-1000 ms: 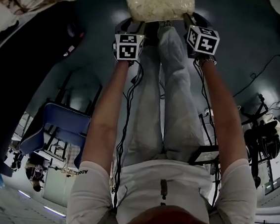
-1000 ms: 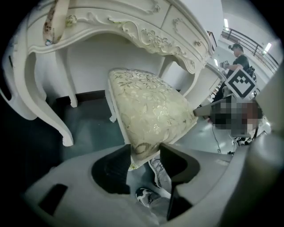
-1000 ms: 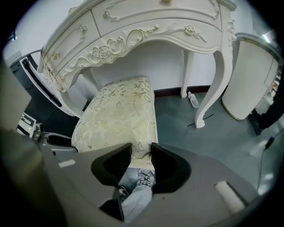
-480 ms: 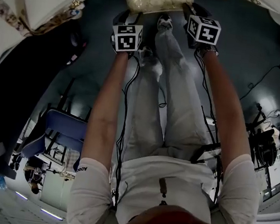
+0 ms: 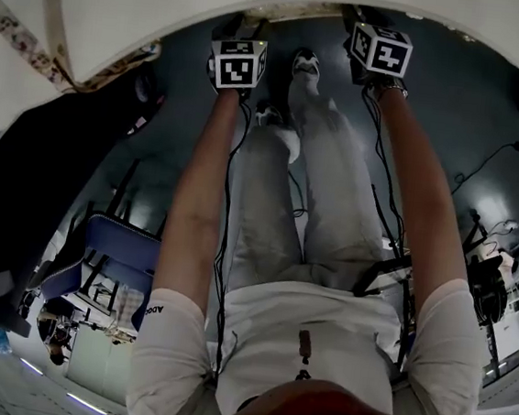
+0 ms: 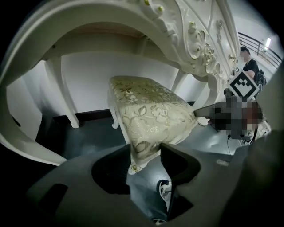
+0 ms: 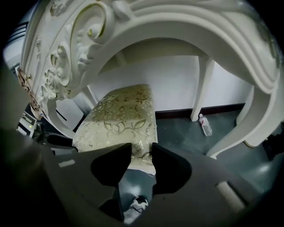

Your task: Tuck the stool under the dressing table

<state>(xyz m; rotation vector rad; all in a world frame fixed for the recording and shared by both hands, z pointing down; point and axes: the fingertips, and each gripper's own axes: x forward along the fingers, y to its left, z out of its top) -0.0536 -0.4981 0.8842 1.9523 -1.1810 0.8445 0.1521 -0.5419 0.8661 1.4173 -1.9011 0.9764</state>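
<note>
Gold stool slides in under the white table

Gold leaves cover the soft top of the stool (image 6: pixel 148 115). It stands on the dark floor (image 7: pixel 186 133), in the gap between the legs of the dressing table (image 6: pixel 195 48). Most of it looks to be under the table top already.

The left gripper (image 6: pixel 145 155) pinches the near left corner of the stool's soft top. The right gripper (image 7: pixel 142 153) pinches the near right edge. Neither one is spread loose; both squeeze the padding. I think the person holds both near corners so the stool goes in straight and does not twist or bump a table leg. Both grippers tip down to reach it, as the stool is low.

The stool looks longer than it is wide. Its long way runs from the grippers toward the white wall (image 7: pixel 177 88) at the back. Its short end faces the person.

A small bottle (image 7: pixel 205 125) lies on the floor to the right of the stool, apart from it.
</note>
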